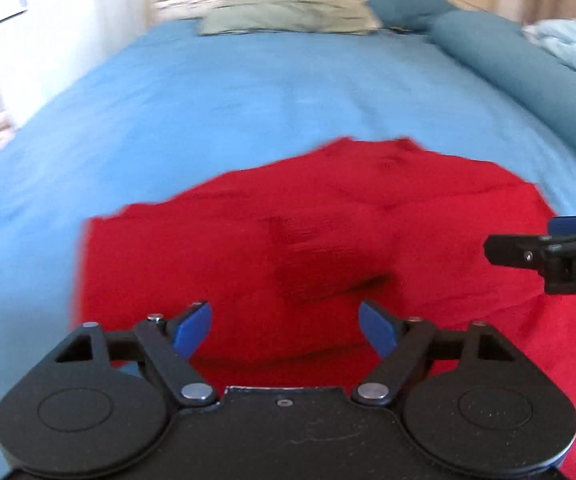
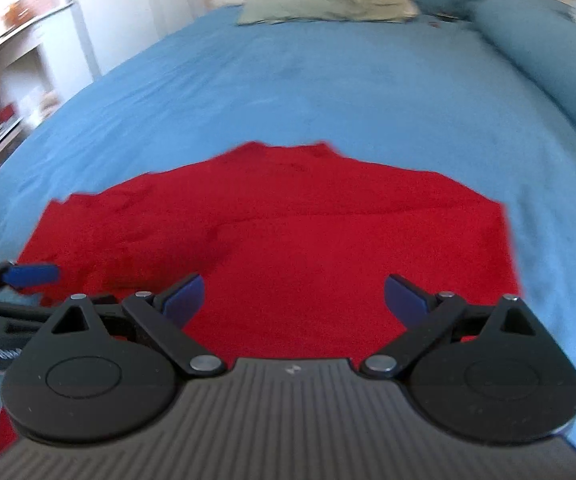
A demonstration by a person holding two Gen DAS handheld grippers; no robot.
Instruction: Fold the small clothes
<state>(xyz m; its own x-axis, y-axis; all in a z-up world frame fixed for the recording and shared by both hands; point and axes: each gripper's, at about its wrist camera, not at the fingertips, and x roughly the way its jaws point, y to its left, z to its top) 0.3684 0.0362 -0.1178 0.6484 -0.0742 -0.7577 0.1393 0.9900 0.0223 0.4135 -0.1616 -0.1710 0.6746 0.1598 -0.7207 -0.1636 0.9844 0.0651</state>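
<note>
A red garment point(image 1: 328, 224) lies spread flat on the blue bedsheet point(image 1: 248, 92), its collar end pointing away. It also shows in the right wrist view point(image 2: 288, 232). My left gripper point(image 1: 286, 330) is open and empty, hovering over the garment's near left part. My right gripper point(image 2: 294, 304) is open and empty over the garment's near right part. The right gripper's finger shows at the right edge of the left wrist view point(image 1: 528, 254). The left gripper's blue fingertip point(image 2: 32, 275) shows at the left of the right wrist view.
A grey-green pillow point(image 1: 288, 16) and a teal bolster point(image 1: 508, 56) lie at the head and right side of the bed. A light blue blanket point(image 1: 572, 44) is bunched at the far right. White shelves point(image 2: 4, 80) stand left of the bed.
</note>
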